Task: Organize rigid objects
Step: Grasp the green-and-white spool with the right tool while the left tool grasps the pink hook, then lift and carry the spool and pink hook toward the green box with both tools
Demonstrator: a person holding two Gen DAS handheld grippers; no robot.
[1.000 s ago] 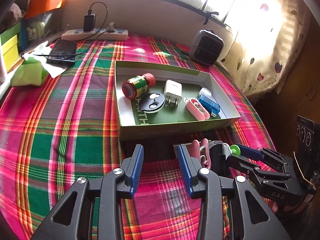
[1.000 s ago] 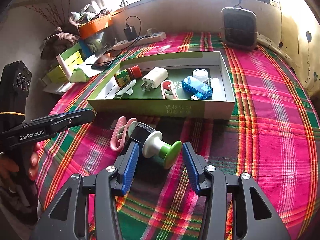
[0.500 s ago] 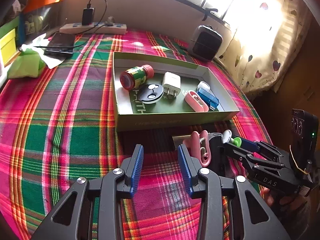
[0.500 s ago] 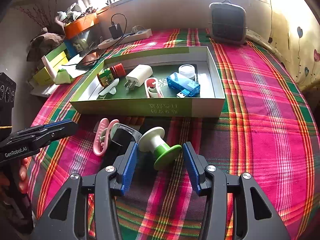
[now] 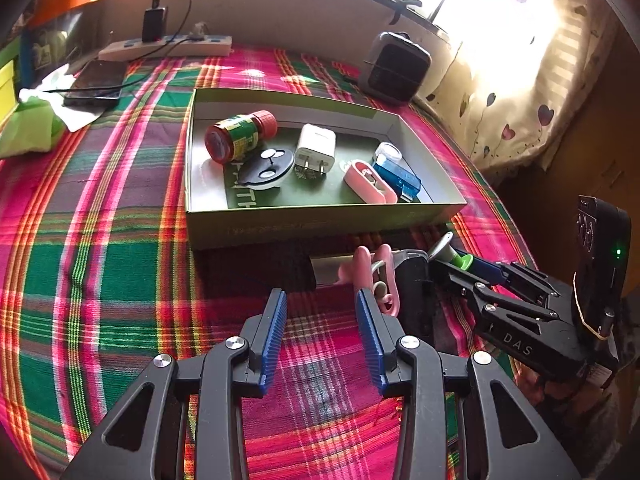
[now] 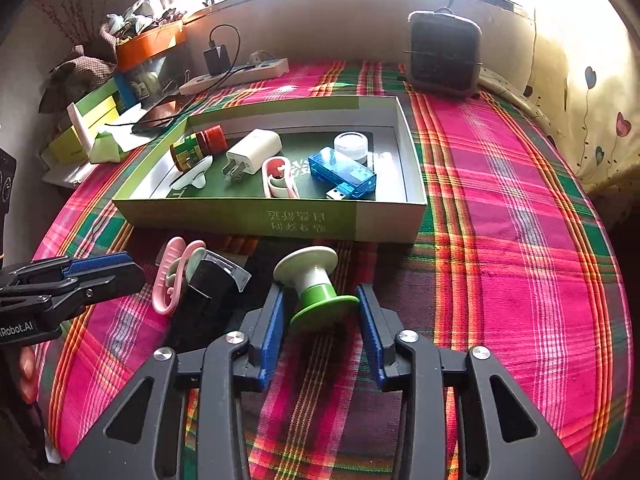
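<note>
Right gripper (image 6: pixel 320 312): spread around white-and-green plastic spool (image 6: pixel 314 284) | left gripper (image 5: pixel 320 320): spread, empty | green cardboard box (image 6: pixel 248 216): beyond spool on plaid cloth (image 6: pixel 500 240)

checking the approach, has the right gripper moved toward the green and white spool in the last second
Yes. The right gripper has advanced: the green and white spool now sits between its open fingers, nearer the green box.

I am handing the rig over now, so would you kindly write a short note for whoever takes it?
Right hand-held gripper: open, straddling the green-and-white spool, not yet closed on it.
Left hand-held gripper: open, empty, hanging over the cloth.
In the box: jar, charger, blue USB stick, a pink clip, small lids.
Left: spool, pink clip and black block, all lying before the box.
</note>
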